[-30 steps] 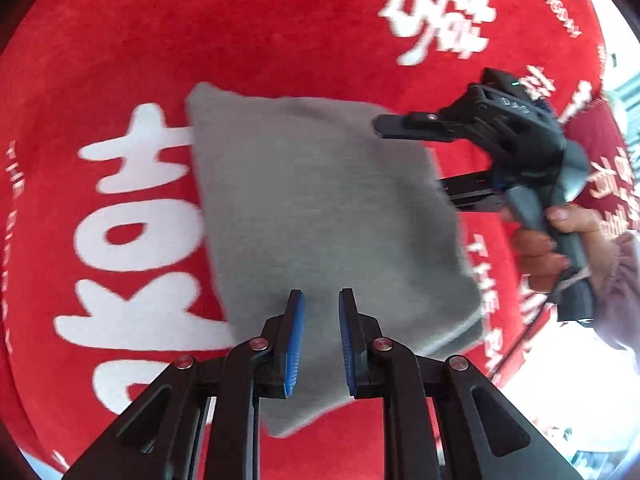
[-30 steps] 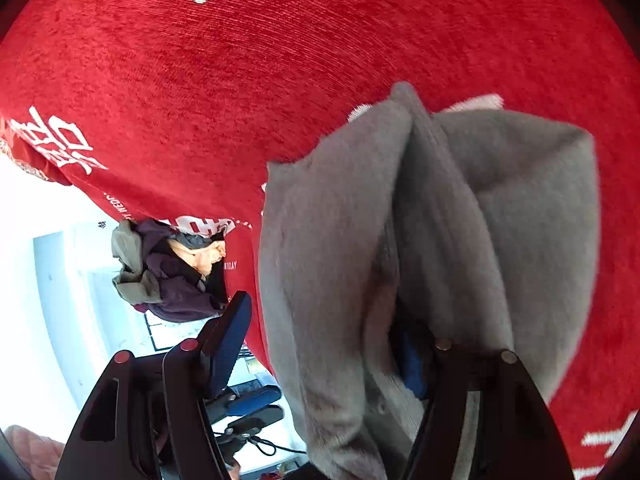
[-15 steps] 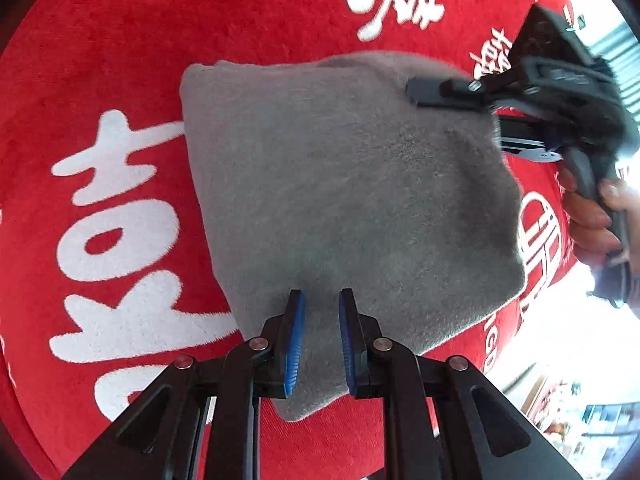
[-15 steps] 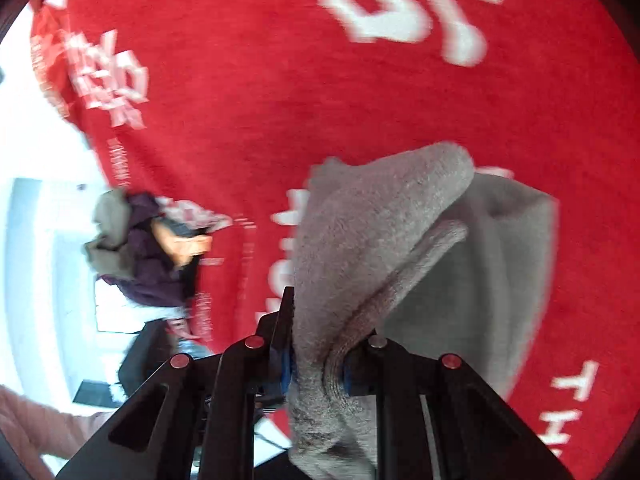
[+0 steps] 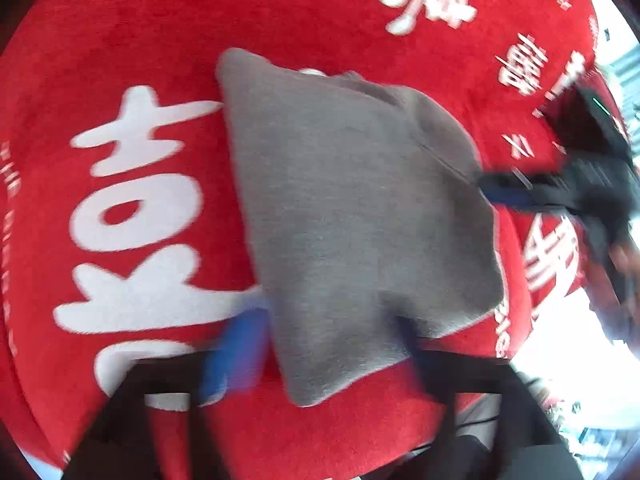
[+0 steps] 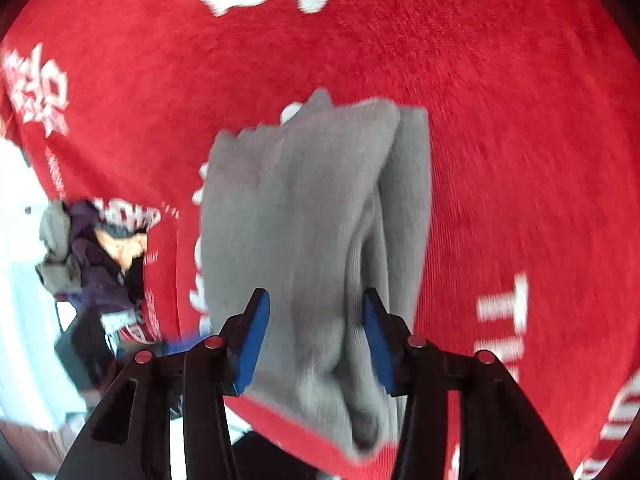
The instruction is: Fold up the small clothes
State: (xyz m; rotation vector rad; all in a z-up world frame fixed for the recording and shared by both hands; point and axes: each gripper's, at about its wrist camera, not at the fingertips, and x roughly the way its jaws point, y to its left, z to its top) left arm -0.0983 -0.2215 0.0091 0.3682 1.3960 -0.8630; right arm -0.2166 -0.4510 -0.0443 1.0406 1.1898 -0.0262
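Gray garment point(image 5: 360, 216) lay folded on the red cloth point(image 5: 280, 8) with white characters, near the cloth's right edge as the left wrist view showed it, one fold ridge running along its right side. Left gripper point(image 5: 332, 344) hung over the garment's near corner; its jaws had just been opening and stood wide, blue pads blurred, one on each side of the corner, not pressing it. Right gripper point(image 6: 316, 336) sat at the garment's point(image 6: 312, 220) near edge; its jaws had just been opening too, about half spread, the bunched fold between the pads with a gap at the right pad, contact at the left pad too blurred to tell. In the left wrist view the right gripper point(image 5: 516, 188) reached in from the right, one blue-padded finger at the garment's right edge, a hand point(image 5: 624, 264) behind it, blurred. Pile of dark and gray clothes point(image 6: 88, 248) lay off the cloth's edge at left in the right wrist view.
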